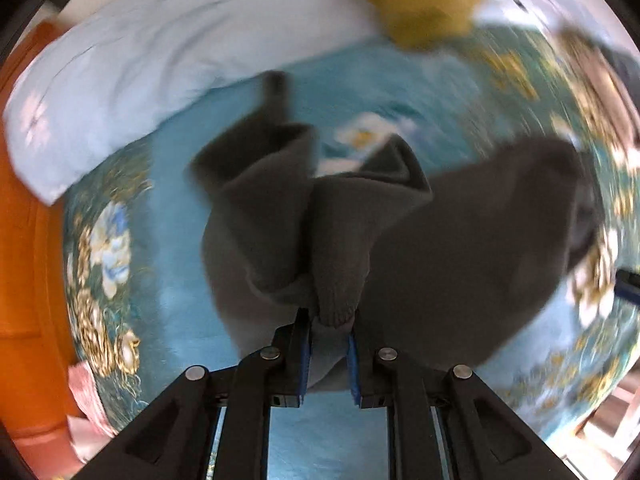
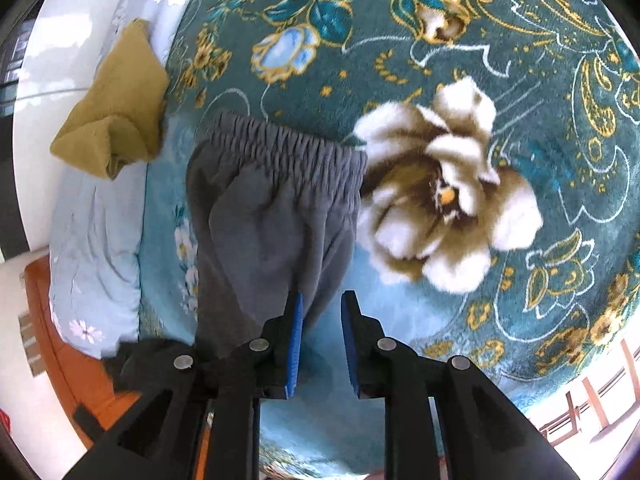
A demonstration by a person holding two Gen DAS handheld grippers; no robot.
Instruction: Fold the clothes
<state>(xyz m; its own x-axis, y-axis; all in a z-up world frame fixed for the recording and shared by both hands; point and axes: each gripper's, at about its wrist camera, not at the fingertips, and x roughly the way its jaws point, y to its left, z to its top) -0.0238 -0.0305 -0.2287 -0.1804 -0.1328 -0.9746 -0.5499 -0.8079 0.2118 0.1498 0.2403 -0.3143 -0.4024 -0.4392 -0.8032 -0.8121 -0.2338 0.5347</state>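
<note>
Grey trousers [image 1: 440,240] lie on a teal floral bedspread [image 1: 168,280]. My left gripper [image 1: 329,320] is shut on a bunched cuff of the grey trousers and holds it up above the bed; the view is blurred by motion. In the right wrist view the trousers' elastic waistband [image 2: 288,148] lies flat, with the cloth [image 2: 272,240] running toward me. My right gripper [image 2: 322,300] is open and empty; its left finger is over the trouser edge and its right finger is over bare bedspread [image 2: 520,60].
A folded mustard-yellow garment [image 1: 420,0] [image 2: 120,100] lies near the pale blue pillow [image 1: 140,80] [image 2: 96,248]. An orange wooden headboard [image 1: 24,260] [image 2: 72,360] runs along the left side. Part of the left gripper [image 2: 156,360] shows at lower left in the right wrist view.
</note>
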